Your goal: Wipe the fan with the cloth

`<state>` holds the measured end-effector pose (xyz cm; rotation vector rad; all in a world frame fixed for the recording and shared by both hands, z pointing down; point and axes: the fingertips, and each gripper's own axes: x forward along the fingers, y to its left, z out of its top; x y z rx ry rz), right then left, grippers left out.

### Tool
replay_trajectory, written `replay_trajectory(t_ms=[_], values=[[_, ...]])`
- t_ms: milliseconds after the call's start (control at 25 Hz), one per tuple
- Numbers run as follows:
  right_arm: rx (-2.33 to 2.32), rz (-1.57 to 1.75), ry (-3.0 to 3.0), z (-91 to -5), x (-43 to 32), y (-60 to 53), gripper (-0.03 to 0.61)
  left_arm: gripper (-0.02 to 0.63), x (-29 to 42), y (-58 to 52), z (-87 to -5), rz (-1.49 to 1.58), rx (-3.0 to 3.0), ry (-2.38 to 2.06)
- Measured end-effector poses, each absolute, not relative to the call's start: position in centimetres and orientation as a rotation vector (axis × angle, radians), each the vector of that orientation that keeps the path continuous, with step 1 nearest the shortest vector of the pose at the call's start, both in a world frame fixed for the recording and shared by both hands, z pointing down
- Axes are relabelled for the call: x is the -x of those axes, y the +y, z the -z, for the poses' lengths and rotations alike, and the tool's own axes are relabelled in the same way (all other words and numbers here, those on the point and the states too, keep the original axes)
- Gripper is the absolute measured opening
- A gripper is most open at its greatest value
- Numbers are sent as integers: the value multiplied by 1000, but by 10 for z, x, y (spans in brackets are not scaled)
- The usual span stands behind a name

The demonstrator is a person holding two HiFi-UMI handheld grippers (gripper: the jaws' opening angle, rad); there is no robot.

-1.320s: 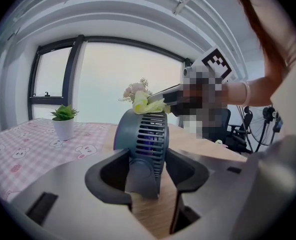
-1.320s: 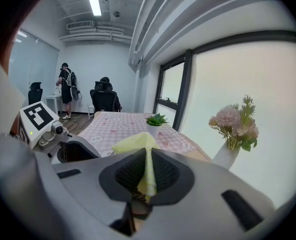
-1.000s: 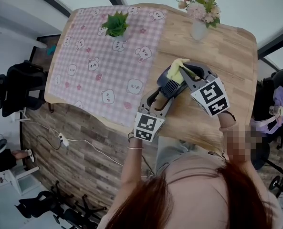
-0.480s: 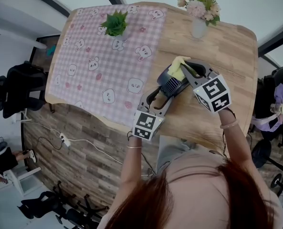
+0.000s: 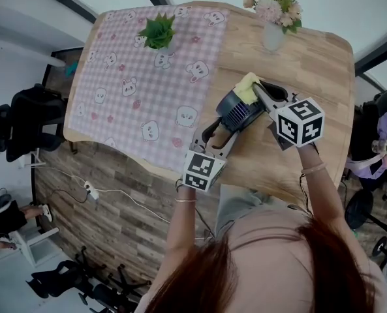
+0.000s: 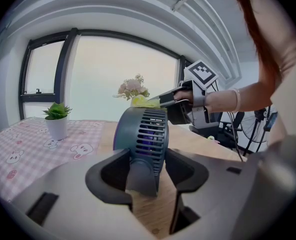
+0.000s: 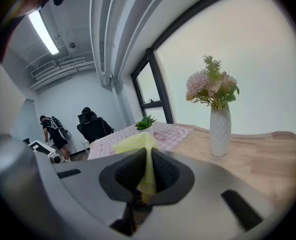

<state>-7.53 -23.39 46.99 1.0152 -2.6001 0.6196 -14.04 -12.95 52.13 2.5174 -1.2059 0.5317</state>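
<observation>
While the left hand-held gripper clamps the fan, the right hand-held gripper pinches the cloth at its top. Next, probably, wipe the grille.

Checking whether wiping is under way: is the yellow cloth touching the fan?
Touching. In the left gripper view the cloth lies directly on the top rim of the fan, with no gap between them.

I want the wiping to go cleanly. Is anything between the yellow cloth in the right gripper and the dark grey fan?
Nothing visible does. The yellow cloth, pinched in the right gripper, lies against the top rim of the dark grey desk fan, which the left gripper clamps by its stand.
</observation>
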Motion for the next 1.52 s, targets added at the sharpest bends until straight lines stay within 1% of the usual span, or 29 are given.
replay_trajectory(t_ms=[680,1120,1520], values=[[-1265,-1020,-2505,-494,47,-247,28,224,139,-131,-522,-527,-2500,-1221],[-1294,-1121,-2468,-507,39,-252,28,224,138,-130,-522,-518,-2482,-1236],[-1282,-1120,-2444,-511,37,-252,28,227,139,-129,-522,-503,-2469,-1242]])
